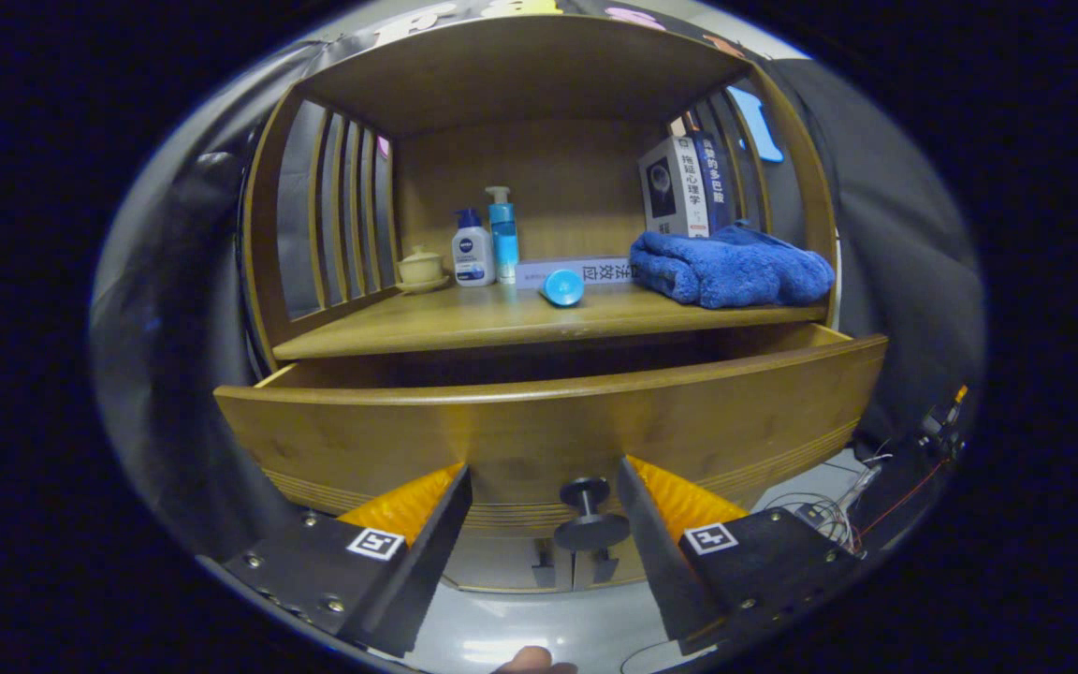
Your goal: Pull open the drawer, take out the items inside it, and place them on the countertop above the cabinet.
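**Drawer open, nothing visibly lifted out of it at this point**

Drawer [548, 421] is pulled out from under the countertop [464, 323]. Gripper [544, 510] sits low in front of it, fingers spread apart and holding nothing. The drawer's knob [588, 520] is in the gap between them, closer to the right finger, touching neither as far as I can tell.

Drawer interior is dark from this low angle, can't tell what's inside or how many items.

On the countertop: blue towel [731, 267], two pump bottles [486, 245], a small blue cup on its side [561, 286], a lidded teacup [421, 268], books [684, 187]. Can't say whether any of them came out of the drawer.

My read: the opening step looks done. Left: raise the gripper over the drawer front, reach in, move the items up.
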{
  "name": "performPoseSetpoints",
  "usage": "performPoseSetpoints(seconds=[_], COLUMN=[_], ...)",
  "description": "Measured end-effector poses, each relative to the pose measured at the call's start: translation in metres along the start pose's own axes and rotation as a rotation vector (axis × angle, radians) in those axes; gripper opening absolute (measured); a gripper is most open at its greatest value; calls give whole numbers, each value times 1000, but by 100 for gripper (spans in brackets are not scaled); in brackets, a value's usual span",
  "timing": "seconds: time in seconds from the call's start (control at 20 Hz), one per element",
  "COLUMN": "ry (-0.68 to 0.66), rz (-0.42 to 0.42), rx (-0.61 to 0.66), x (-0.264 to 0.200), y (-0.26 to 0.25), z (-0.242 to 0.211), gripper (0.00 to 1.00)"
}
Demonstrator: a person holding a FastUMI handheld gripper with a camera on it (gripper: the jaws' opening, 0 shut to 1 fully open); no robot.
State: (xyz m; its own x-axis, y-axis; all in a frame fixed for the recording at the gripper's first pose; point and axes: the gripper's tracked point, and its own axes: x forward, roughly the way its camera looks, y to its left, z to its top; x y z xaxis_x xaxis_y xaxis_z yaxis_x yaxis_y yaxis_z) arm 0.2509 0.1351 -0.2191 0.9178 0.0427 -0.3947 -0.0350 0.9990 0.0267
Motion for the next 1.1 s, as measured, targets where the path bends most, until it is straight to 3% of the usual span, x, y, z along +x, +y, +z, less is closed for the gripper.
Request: performPoseSetpoints(seconds=[0.65, 1.1], ry=[-24, -56], rz=[-10, 10], rx=[3, 19], x=[58, 59], y=[4, 4], z=[19, 19], gripper=[94, 94])
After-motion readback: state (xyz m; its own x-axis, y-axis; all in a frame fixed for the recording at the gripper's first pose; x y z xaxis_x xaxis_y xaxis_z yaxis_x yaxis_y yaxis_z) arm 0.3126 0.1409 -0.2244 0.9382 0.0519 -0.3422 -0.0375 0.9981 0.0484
